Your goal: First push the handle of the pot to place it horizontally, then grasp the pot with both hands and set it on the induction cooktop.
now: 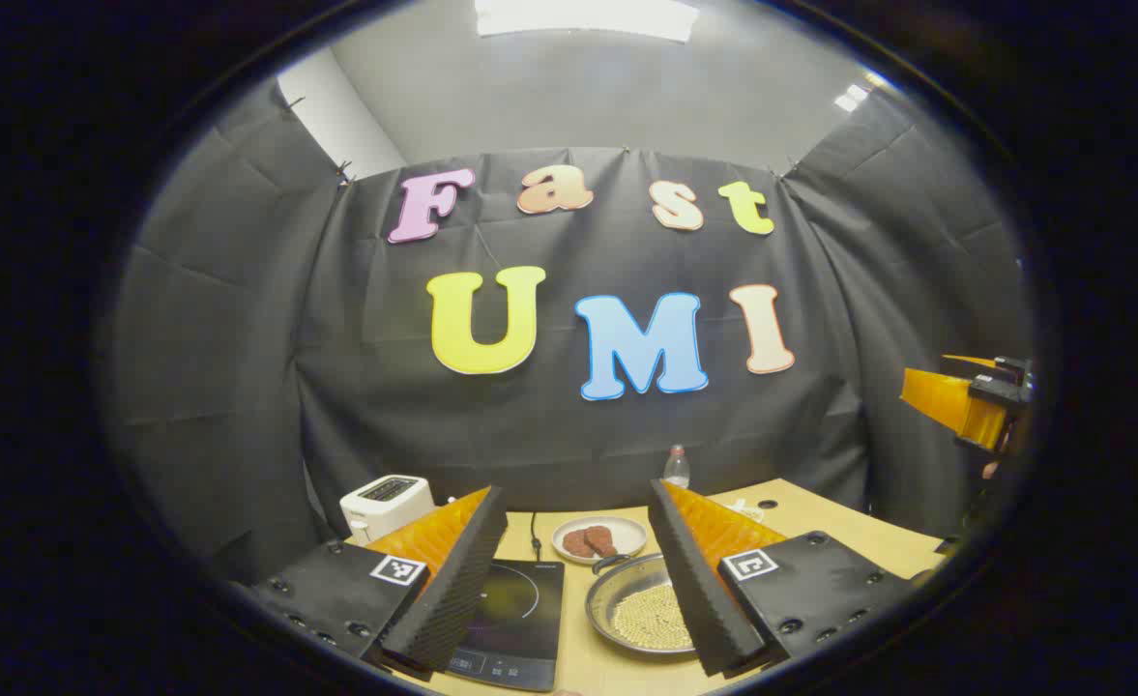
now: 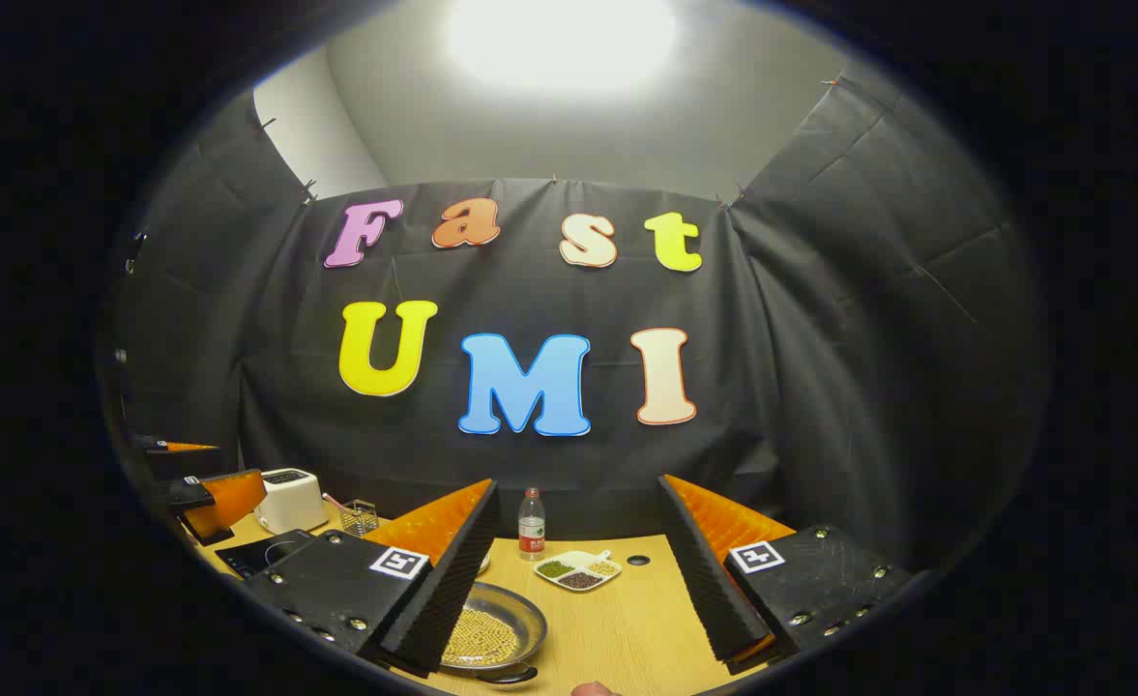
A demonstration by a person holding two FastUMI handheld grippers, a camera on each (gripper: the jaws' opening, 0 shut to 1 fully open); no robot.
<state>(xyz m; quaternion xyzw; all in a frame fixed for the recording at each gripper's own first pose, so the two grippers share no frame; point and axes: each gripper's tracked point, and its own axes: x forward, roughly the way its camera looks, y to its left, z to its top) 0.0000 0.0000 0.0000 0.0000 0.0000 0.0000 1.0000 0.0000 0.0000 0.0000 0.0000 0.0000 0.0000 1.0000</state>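
Left gripper view shows your left claw [image 1: 578,570] spread wide above the surface [image 1: 820,522], with the pot [image 1: 641,609] of beans just right of the induction cooktop [image 1: 515,619]. Your right claw [image 2: 578,570] is released too, the pot [image 2: 491,633] below its left finger.

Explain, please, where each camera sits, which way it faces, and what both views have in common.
Left gripper view: rides on the left gripper, above the table's near edge, facing the back wall; its open fingers frame the induction cooktop and the pot; the right gripper shows at right.
Right gripper view: rides on the right gripper, farther right, facing the same wall; the left gripper shows at left.
Shared: the pot, the toaster, the bottle.
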